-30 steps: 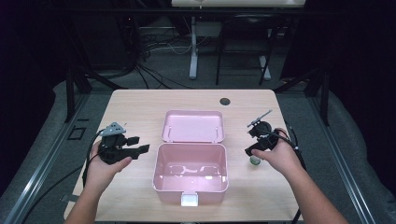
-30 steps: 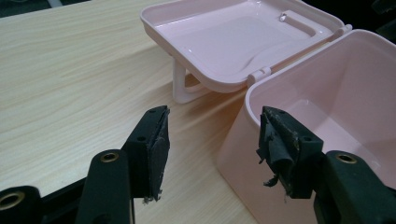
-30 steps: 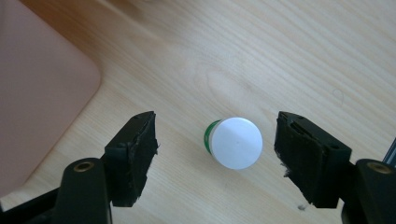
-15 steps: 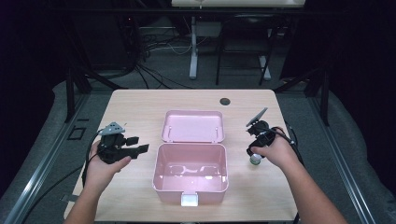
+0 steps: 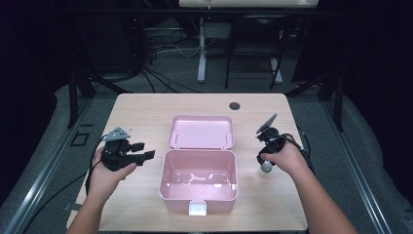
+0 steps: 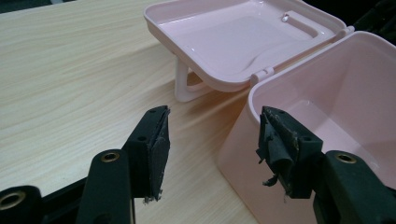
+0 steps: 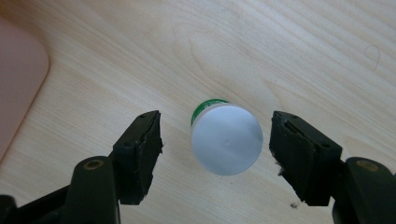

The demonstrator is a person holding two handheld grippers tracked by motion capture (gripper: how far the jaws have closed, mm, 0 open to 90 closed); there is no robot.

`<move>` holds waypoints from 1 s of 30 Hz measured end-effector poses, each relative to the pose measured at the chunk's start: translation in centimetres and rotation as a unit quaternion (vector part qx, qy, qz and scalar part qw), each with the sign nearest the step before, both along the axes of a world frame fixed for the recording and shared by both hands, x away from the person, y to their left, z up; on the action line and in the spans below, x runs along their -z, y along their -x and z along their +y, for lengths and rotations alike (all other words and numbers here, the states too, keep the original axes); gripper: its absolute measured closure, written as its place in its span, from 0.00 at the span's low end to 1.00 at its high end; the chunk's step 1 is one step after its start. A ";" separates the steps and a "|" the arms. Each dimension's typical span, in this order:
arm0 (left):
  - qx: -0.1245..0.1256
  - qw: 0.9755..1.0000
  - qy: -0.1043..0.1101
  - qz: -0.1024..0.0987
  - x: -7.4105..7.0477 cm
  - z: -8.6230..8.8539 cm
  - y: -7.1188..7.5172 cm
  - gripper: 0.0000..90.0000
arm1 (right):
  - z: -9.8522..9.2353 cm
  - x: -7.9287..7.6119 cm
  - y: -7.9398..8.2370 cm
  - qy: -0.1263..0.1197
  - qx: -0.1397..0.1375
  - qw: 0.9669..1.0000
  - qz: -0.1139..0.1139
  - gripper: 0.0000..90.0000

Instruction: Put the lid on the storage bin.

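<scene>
A small bottle [image 7: 227,139] with a white cap and a green label stands upright on the wooden table [image 5: 146,117], to the right of the pink box [image 5: 195,197]. My right gripper [image 7: 217,140] points straight down over it, its jaws either side of the cap with a gap on each side. The jaws have just been closing a little and are open. The same bottle [image 5: 266,167] peeks out under my right hand in the high view. My left gripper [image 6: 210,140] hovers open and empty at the box's left wall [image 6: 243,154]. The box's lid [image 5: 200,131] lies swung back.
A white latch [image 5: 197,208] sticks out at the box's front. A dark round hole [image 5: 234,105] sits near the table's far edge. Desk legs and cables stand on the floor behind. Bare wood lies left of my left gripper [image 5: 142,150].
My right hand has sunk toward the bottle and tipped its gripper down over it. The left hand has kept still.
</scene>
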State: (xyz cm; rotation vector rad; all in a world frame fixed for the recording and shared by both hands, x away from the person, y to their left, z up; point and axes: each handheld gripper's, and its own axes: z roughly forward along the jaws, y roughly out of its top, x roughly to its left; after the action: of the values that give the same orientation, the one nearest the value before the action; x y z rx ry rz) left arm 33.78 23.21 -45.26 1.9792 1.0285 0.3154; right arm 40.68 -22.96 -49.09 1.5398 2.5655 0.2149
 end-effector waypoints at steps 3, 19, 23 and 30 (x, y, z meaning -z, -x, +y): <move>-0.001 1.000 0.000 -0.001 0.0 0.1 0.0 0.49 | -0.2 0.4 -0.1 -0.006 0.006 1.000 -0.002 0.38; -0.002 1.000 0.001 0.003 0.1 0.1 -0.1 0.49 | -0.6 1.1 -0.5 0.006 0.019 0.999 0.032 0.48; -0.001 1.000 0.000 0.005 0.1 0.1 -0.2 0.49 | -0.6 1.3 -0.7 0.008 0.015 0.999 0.037 0.49; -0.001 1.000 0.000 0.004 0.2 0.1 -0.2 0.49 | -0.4 1.7 -0.8 0.013 0.022 0.999 0.043 0.52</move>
State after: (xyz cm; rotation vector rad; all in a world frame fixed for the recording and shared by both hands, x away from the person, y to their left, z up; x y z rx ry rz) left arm 34.00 23.31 -45.46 1.9800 1.0363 0.3093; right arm 41.52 -23.40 -50.83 1.6289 2.5836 0.1133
